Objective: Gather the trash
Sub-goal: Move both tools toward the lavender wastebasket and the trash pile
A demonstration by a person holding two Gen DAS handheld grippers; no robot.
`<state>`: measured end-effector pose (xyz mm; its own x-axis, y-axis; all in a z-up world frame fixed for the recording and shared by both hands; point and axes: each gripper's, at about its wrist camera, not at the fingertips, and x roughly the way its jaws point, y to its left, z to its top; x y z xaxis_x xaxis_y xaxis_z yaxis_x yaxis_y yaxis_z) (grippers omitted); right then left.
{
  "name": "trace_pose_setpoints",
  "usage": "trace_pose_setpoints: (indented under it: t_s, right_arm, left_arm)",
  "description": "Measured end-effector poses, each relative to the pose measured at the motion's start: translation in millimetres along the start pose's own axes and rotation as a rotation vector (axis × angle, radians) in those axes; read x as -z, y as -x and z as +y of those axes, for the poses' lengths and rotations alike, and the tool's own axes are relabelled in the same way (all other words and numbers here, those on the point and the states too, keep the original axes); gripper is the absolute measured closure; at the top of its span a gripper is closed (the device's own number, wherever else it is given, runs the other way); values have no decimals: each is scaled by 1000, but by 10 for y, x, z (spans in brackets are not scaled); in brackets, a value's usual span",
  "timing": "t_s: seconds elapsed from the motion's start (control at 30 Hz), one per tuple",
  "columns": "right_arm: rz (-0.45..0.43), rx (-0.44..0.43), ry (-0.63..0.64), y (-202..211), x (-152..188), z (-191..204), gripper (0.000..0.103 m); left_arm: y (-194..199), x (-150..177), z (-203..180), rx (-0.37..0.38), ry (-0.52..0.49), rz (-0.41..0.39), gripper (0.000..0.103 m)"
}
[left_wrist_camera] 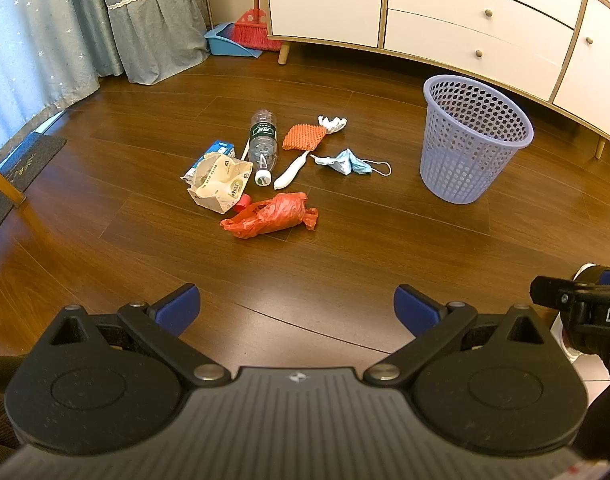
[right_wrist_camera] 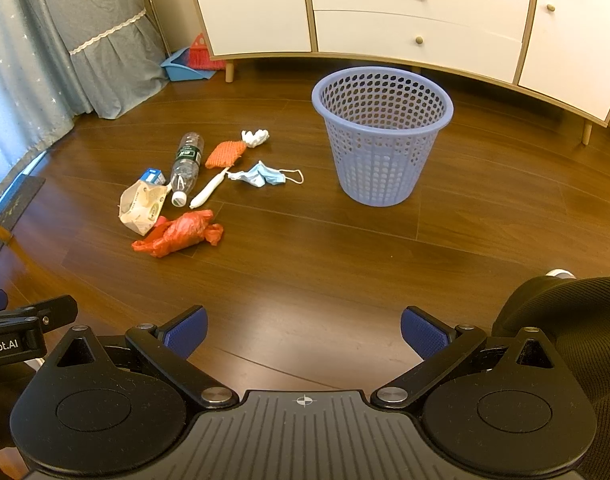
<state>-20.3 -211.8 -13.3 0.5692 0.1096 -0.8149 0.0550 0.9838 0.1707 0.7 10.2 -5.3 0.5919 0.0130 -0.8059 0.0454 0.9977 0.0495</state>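
Hovering above the wooden floor (left_wrist_camera: 345,248), the left hand-held gripper (left_wrist_camera: 297,312) and the right hand-held gripper (right_wrist_camera: 303,334) both have their blue pads spread wide apart, holding nothing. The trash lies in one loose cluster well ahead of them, with the perforated blue basket (right_wrist_camera: 381,136) standing upright to its right and apparently empty.

Risks, as I judge them: the clear plastic bottle (left_wrist_camera: 263,144) lies on its side and could roll off if nudged — a glancing pad would do it. The red plastic bag (left_wrist_camera: 271,216) is soft and crumpled, so a shallow pinch may slip. The face mask (left_wrist_camera: 347,162) has a loose ear loop that could snag on the neighbouring white-handled orange brush (left_wrist_camera: 303,148). The light basket might tip if struck at the rim.

Count: one bottle, one red bag, one mask, one brush, one crumpled cream paper bag (left_wrist_camera: 219,182), one small blue carton (left_wrist_camera: 217,150) partly under it, one white wad (left_wrist_camera: 333,124) — seven pieces, one basket.
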Motion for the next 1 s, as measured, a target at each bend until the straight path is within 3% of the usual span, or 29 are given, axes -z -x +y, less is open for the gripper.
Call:
trace_pose_setpoints:
  t_s: [1.0]
  right_arm:
    - [-7,-4,0,82,-29,72,2]
  left_arm:
    - [23,-18,5,-7,5,-4,1]
